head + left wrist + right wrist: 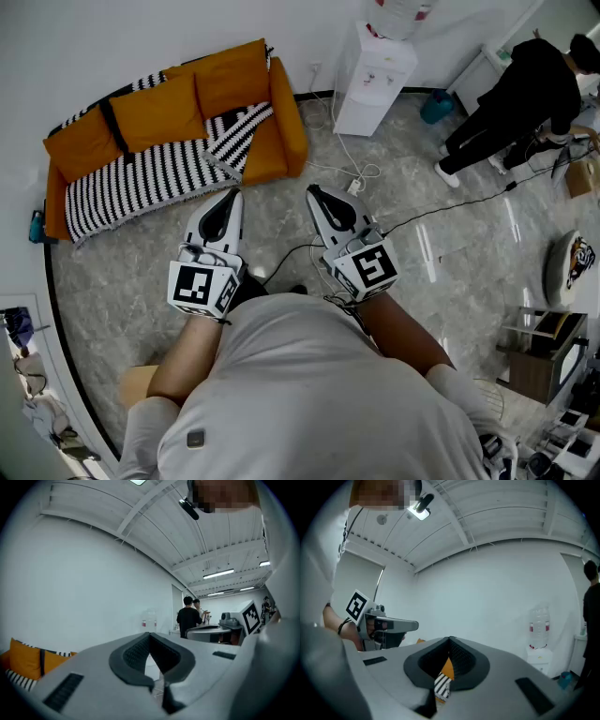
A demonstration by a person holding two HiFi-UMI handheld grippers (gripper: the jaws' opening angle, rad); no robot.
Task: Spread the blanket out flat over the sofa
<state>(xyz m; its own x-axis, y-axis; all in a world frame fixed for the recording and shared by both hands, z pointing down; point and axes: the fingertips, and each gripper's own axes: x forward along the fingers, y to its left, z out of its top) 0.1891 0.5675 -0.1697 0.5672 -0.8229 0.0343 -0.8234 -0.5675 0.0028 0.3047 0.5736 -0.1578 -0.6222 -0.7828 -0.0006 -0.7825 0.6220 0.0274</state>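
Note:
An orange sofa (284, 127) stands against the far wall. A black-and-white striped blanket (141, 178) lies over its seat and hangs down the front; one corner (239, 127) is folded up at the right end. More striped cloth shows behind the orange cushions (159, 111). My left gripper (232, 194) and right gripper (312, 192) hang side by side over the marble floor, a step short of the sofa, both shut and holding nothing. In the right gripper view a bit of the blanket (442, 686) shows through the gap below the closed tips (450, 640). The left gripper view catches the sofa's cushion (21, 660).
A white water dispenser (372, 75) stands right of the sofa, with a power strip (356, 186) and cables (441, 211) trailing across the floor. A person in black (511, 103) bends over at the far right. A low cabinet (544, 352) stands at the right edge.

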